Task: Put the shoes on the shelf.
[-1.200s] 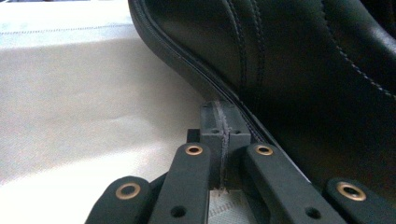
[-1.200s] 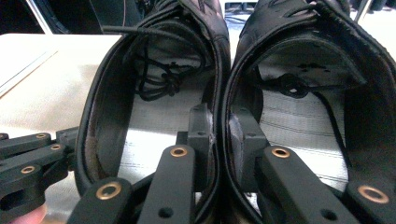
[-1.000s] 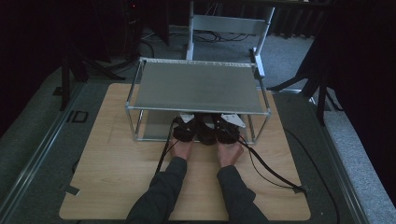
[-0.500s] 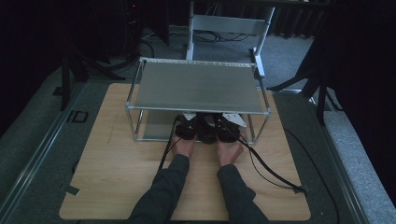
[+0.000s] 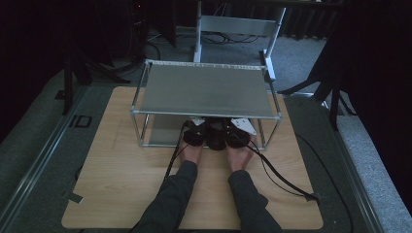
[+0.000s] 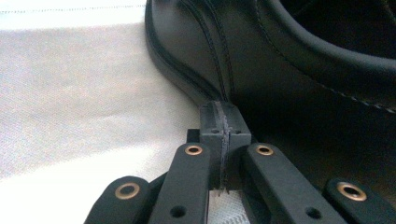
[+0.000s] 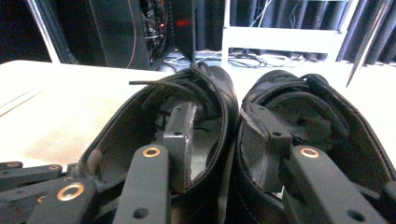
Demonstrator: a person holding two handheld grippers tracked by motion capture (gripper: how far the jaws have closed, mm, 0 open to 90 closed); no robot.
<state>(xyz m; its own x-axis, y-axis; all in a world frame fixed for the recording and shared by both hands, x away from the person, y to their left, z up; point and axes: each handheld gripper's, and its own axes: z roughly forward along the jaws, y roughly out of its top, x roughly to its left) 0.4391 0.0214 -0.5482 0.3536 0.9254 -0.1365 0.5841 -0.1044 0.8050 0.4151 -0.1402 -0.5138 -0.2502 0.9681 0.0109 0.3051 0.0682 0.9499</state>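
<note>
Dark room, wooden table (image 5: 121, 184) carrying a two-tier metal shelf rack (image 5: 206, 90); the pair of black leather shoes (image 5: 214, 133) sits on the lower shelf (image 6: 70, 93) at its front edge.

Risks, as I judge them:
- One pinch carries both shoes; if the adjoining collars slip between the pads, one shoe drops or twists.
- Upper shelf is close overhead, so lifting could knock a hand or shoe against the front rail.

Right gripper (image 7: 224, 135): jaws part open, one inside the left shoe (image 7: 182, 116), one inside the right shoe (image 7: 299, 121), clamping their touching inner walls together.

Left gripper (image 6: 223, 126): jaws fully together, holding nothing, tips just at the left shoe's outer side.
</note>
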